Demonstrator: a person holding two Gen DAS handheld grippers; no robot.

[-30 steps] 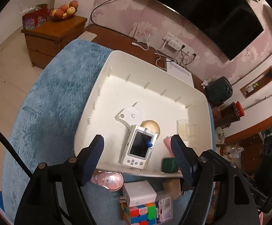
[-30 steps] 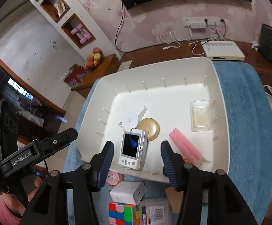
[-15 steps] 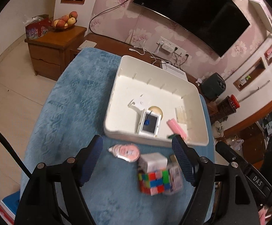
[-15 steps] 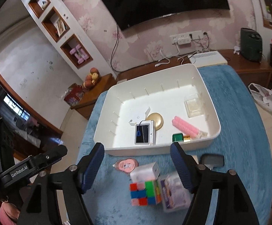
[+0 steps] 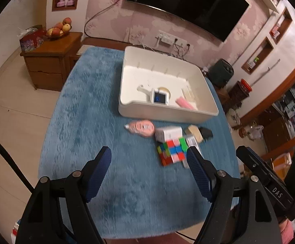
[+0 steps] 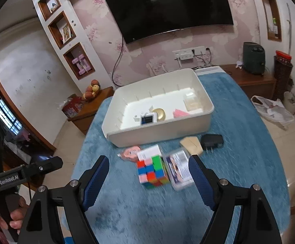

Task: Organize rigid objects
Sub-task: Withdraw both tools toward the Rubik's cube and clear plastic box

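Both grippers hang above the near end of the blue cloth [image 6: 238,122], neither touching anything. The left gripper [image 5: 148,158] has its fingers spread wide with only cloth between them; the cube [image 5: 172,152] sits just inside its right finger [image 5: 198,170], at about 1 o'clock from the gripper's middle. The right gripper [image 6: 148,169] is spread wide too, and in its view the cube [image 6: 152,171] and a clear box [image 6: 178,169] lie between the fingertips, lower down on the cloth, not gripped.

Going left to right along the loose pile in the right wrist view: a pink round piece [image 6: 130,152] lies at 10 o'clock from the cube, close to the bin [image 6: 159,130]. A white block [image 6: 149,152] touches the cube's far side at 12 o'clock. The clear box lies against the cube at 3 o'clock. Beyond it, at 1 o'clock, comes a tan piece [image 6: 192,144], and just beside that a black plug [image 6: 211,141], the rightmost thing of the lot.

The bin stands on the cloth at 12 o'clock from both grippers, just past the pile. Inside it, left to right: a white flat piece [image 6: 136,118], a small white device [image 6: 146,119] with a dark screen, a gold disc [image 6: 160,113] just behind it, pink sticks [image 6: 180,112], and a clear case [image 6: 192,103] towards the right wall. The near wall hides the lower part of most of them.

The left wrist view is blurred, so finer detail on the pile is lost there.
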